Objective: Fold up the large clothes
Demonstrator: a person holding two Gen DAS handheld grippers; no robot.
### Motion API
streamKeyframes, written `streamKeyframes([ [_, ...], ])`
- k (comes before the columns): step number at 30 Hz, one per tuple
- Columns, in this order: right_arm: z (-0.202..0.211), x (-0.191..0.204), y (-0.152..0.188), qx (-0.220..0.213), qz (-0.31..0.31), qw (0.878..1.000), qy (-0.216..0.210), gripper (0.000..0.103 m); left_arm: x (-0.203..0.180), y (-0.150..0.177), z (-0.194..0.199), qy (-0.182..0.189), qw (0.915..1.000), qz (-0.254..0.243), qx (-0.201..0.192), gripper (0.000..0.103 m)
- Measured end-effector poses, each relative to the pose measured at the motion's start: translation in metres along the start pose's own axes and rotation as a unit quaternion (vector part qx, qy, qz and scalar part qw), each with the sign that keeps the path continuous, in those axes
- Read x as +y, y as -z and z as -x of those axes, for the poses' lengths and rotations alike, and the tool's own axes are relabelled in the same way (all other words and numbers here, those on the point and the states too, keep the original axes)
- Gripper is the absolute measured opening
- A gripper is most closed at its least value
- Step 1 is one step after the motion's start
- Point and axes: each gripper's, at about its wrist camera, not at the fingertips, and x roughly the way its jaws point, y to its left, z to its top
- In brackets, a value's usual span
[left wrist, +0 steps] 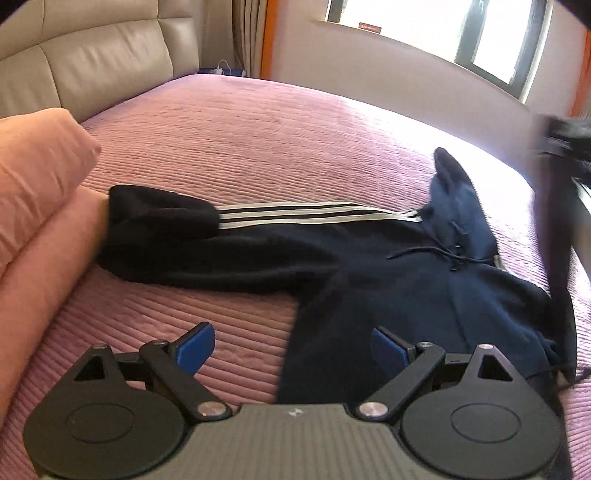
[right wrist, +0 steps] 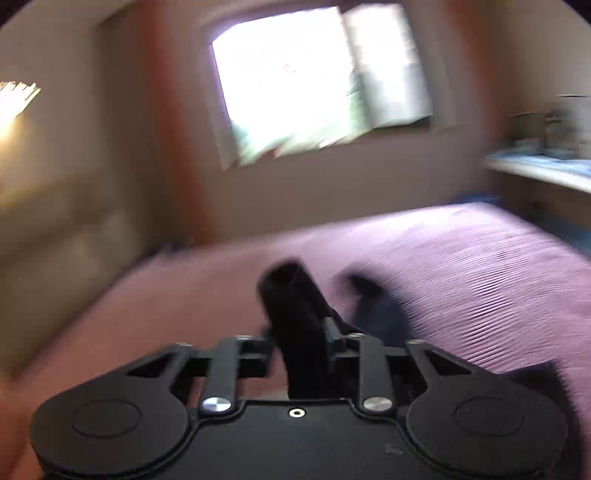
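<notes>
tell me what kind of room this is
Most likely a bedroom. A wide bed with a ribbed pink cover fills the view, a padded headboard stands at its end, and a window with a curtain is beyond it. A dark hoodie lies spread on the bed.

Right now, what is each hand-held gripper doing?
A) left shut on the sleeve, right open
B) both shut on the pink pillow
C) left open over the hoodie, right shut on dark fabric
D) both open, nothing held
C: the left hand-held gripper has its blue pads spread apart above the navy hoodie, while the right hand-held gripper is closed on a lifted strip of the hoodie's dark fabric.
</notes>
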Motion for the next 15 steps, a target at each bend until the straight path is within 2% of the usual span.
streamKeyframes([
  [1, -0.011, 0.017, 0.013, 0.033, 0.028, 0.998, -0.037, 0.068, 0.007, -0.001, -0.004, -0.001, 1.0000, -0.004, 0.001, 0.093],
  [2, -0.014, 0.025, 0.025, 0.051, 0.044, 0.996, -0.054, 0.069, 0.014, -0.002, -0.008, -0.001, 1.0000, -0.009, 0.003, 0.093],
  [4, -0.013, 0.021, 0.049, 0.080, 0.066, 0.993, -0.056, 0.069, 0.025, -0.002, -0.018, 0.003, 0.9999, -0.013, 0.007, 0.093],
  [6, -0.013, -0.003, 0.068, 0.114, 0.075, 0.990, -0.026, 0.065, 0.031, -0.004, -0.031, 0.017, 0.9997, -0.009, 0.014, 0.092],
  [8, -0.016, -0.035, 0.083, 0.155, 0.067, 0.985, 0.026, 0.041, 0.031, -0.008, -0.046, 0.050, 0.9986, -0.002, 0.015, 0.091],
  [10, -0.015, -0.080, 0.088, 0.185, 0.027, 0.979, 0.075, 0.038, 0.023, -0.019, -0.067, 0.087, 0.9961, 0.004, 0.013, 0.091],
  [12, -0.005, -0.115, 0.091, 0.190, -0.010, 0.976, 0.103, 0.038, 0.010, -0.035, -0.097, 0.122, 0.9924, 0.003, 0.018, 0.091],
  [15, -0.005, -0.154, 0.083, 0.189, -0.023, 0.972, 0.139, 0.038, -0.010, -0.054, -0.144, 0.133, 0.9908, 0.017, 0.021, 0.090],
])
